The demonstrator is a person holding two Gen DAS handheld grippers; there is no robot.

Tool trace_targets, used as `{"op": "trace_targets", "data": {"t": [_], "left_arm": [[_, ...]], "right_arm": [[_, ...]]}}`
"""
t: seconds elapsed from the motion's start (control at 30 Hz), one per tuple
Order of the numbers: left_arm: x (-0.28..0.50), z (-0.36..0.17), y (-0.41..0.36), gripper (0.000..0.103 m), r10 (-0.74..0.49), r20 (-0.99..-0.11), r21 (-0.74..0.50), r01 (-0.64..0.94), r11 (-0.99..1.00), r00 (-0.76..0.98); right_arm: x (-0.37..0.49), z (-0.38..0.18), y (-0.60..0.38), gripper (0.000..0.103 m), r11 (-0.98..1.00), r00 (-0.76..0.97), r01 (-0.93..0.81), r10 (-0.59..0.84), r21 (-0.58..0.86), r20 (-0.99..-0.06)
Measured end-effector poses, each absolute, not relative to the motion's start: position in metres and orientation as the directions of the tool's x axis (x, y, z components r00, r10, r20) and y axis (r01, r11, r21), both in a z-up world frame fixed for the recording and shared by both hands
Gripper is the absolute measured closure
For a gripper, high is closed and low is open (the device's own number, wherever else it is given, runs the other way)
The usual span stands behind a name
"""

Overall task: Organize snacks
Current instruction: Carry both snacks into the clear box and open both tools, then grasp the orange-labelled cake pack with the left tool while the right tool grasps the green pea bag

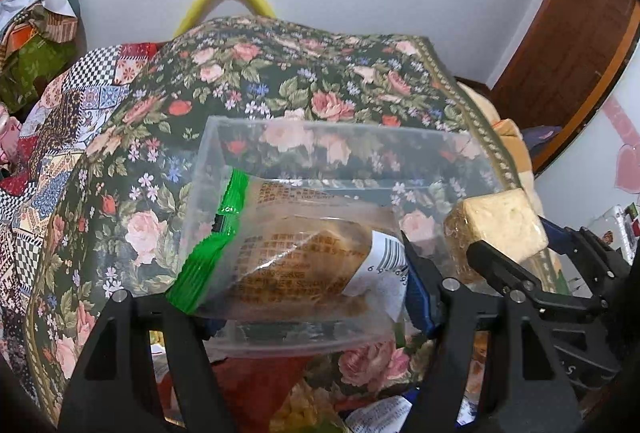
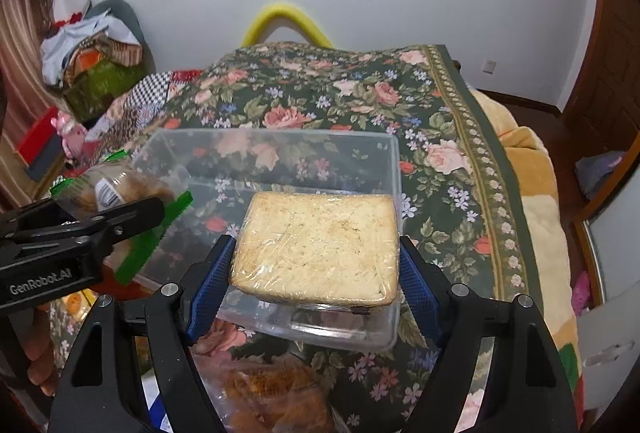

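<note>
The left gripper (image 1: 304, 293) has its jaws part-open and closed upon a clear plastic snack bag with green sealed edges (image 1: 288, 265); the blue textured pad on one side presses the bag's white barcode end, the other pad is hidden behind the bag; brown baked pieces show through the printed film. The bag hangs over the near-left part of the clear rectangular plastic container (image 1: 224, 137).

The right gripper (image 2: 316, 273) has its jaws set wide and clamped on a flat rectangular pale cake wrapped in glossy cling film (image 2: 320, 245); both blue ribbed pads (image 2: 210, 285) bear on the cake's short sides; its top is crumbly and lightly browned at the edges. The cake is above the container's near-right corner, tilted toward the camera.

The container rests on a bed covered by a dark green floral bedspread (image 2: 440, 121); its walls are thin, transparent and smooth with rounded corners; no contents are visible on its floor. Nearer than the container, an orange-brown snack packet (image 2: 272, 393) lies on the bedspread.
</note>
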State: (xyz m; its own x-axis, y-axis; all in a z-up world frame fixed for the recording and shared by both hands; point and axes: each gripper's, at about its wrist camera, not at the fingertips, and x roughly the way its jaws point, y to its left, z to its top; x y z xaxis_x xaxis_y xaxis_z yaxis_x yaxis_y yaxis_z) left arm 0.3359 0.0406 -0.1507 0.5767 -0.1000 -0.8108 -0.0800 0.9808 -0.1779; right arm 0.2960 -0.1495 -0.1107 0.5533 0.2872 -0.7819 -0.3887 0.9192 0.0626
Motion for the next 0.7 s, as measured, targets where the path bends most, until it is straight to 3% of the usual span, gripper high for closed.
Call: {"op": "trace_targets", "data": {"t": [0.37,0.7], "left_arm": [[0.336,-0.145,0.034,0.026,-0.087,-0.810,-0.149,-0.060,0.987,0.580],[0.283,-0.075,0.034,0.024,-0.086,-0.714,-0.117,0.002,0.993,0.694]], "right_arm": [[0.294,-0.108,-0.149,0.027,0.913,0.563,-0.408,0.259,0.009,-0.785],[0.263,-0.069,-0.167,0.024,0.912,0.627,-0.409,0.266,-0.019,-0.732]]}}
